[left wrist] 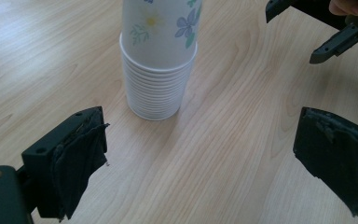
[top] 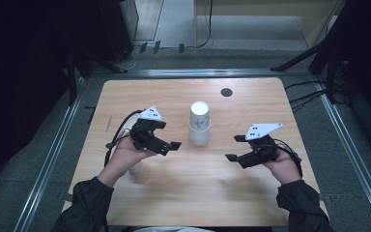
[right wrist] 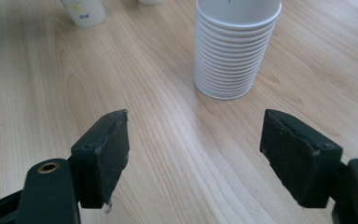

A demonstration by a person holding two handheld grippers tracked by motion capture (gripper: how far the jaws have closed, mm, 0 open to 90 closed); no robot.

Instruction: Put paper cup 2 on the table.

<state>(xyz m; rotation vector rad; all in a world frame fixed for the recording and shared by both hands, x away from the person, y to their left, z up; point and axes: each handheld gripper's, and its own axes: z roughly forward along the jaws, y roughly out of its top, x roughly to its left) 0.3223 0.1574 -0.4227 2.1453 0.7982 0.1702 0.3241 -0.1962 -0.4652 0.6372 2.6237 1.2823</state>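
Observation:
A stack of white paper cups (top: 199, 123) with a flower print stands rim-down in the middle of the wooden table (top: 251, 101). My left gripper (top: 170, 136) hovers just left of it, open and empty, and points at the stack (left wrist: 161, 60) between its wide jaws (left wrist: 200, 140). My right gripper (top: 234, 148) is to the right of the stack, apart from it, also open with nothing between its pads (right wrist: 196, 149). The stack (right wrist: 233, 51) stands ahead of the right jaws, a little to their right.
A single paper cup (top: 135, 168) stands by the left hand, and shows far off as the cup (right wrist: 85, 11) in the right gripper view. A small black disc (top: 226, 92) lies near the table's far edge. The right gripper (left wrist: 326, 28) appears at the top right of the left gripper view.

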